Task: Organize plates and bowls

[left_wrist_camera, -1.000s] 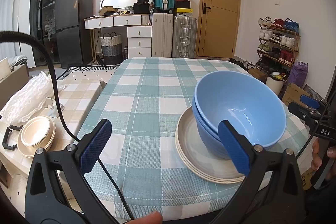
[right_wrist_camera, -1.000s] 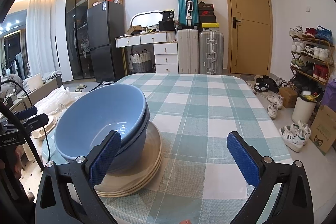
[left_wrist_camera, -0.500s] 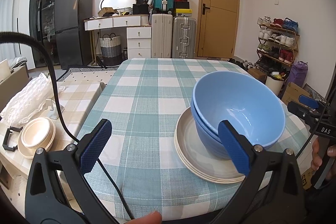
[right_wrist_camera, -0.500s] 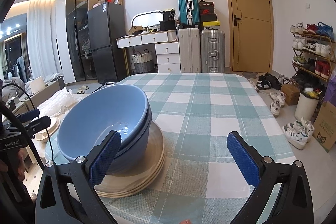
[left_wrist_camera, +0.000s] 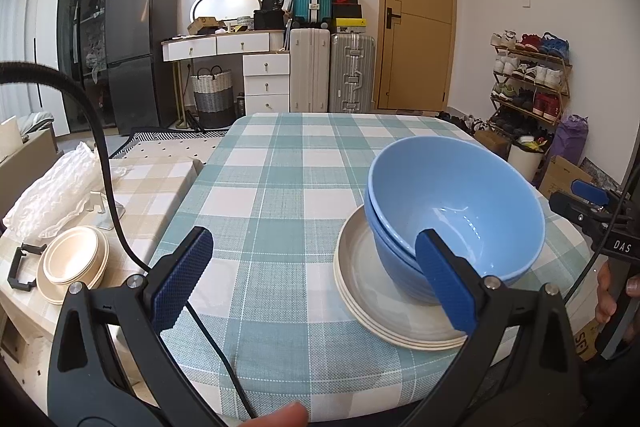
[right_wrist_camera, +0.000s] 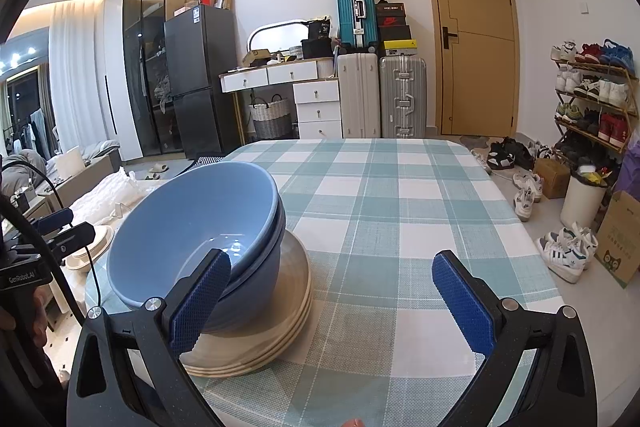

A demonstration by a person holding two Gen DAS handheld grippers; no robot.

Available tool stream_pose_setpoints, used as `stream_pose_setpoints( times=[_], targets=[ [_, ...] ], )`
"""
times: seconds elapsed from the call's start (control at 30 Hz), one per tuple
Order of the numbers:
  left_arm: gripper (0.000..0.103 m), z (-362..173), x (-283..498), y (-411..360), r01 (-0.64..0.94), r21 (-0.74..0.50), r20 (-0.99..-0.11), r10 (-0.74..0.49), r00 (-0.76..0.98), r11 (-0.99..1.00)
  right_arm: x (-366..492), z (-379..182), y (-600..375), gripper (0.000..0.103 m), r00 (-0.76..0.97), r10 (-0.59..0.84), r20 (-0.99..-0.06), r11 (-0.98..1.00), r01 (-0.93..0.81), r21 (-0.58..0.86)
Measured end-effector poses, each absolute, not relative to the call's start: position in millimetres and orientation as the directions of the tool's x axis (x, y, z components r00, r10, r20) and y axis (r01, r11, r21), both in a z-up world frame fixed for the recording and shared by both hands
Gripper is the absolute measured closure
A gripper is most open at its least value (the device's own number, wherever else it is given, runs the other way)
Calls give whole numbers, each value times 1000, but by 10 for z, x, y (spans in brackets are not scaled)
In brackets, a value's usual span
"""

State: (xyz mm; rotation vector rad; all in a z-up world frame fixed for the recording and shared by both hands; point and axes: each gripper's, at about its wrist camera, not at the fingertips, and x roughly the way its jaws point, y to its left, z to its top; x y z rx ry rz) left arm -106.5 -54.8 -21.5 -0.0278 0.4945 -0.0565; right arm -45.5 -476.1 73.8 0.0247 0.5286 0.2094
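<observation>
Left wrist view: the left gripper (left_wrist_camera: 312, 275) fills the bottom of the frame, its jaws spread wide with nothing between them. Its blue pads (left_wrist_camera: 182, 279) sit low in the frame, the left one over the tablecloth (left_wrist_camera: 288, 195), the right one in front of the bowls. Right of centre, two nested blue bowls (left_wrist_camera: 460, 211) stand upright on a stack of cream plates (left_wrist_camera: 368, 291), which lies on the green-and-white checked cloth near its lower right edge. At the lower left, off the table, a second set of cream dishes (left_wrist_camera: 74, 261) rests on a lower surface covered in beige check, just below a clear crumpled plastic bag (left_wrist_camera: 52, 195). A black cable (left_wrist_camera: 108, 187) arcs from the left edge down across the cloth. At the right edge a hand (left_wrist_camera: 612, 291) holds the other gripper, seen side-on.

Right wrist view: the right gripper (right_wrist_camera: 334, 297) occupies the bottom of the frame, jaws likewise wide apart and holding nothing. The bowls (right_wrist_camera: 200, 227) and the plates (right_wrist_camera: 280, 311) appear left of centre, the left pad overlapping the bowls in the picture; whether it touches them cannot be told. The cloth (right_wrist_camera: 400, 211) to the right of the stack is bare. Suitcases (right_wrist_camera: 362, 99) and a door (right_wrist_camera: 476, 39) stand against the far wall; a shoe rack (right_wrist_camera: 596, 99) is at the right edge.
</observation>
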Motion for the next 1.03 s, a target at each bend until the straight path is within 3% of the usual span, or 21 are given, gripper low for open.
stream_pose_setpoints(
  times=[1.03],
  targets=[
    [2,-213,-1067,-555,55,-43,-473,-69,878,998,-462,744,-4779,0,841,207,-500,978,-195,77]
  ],
)
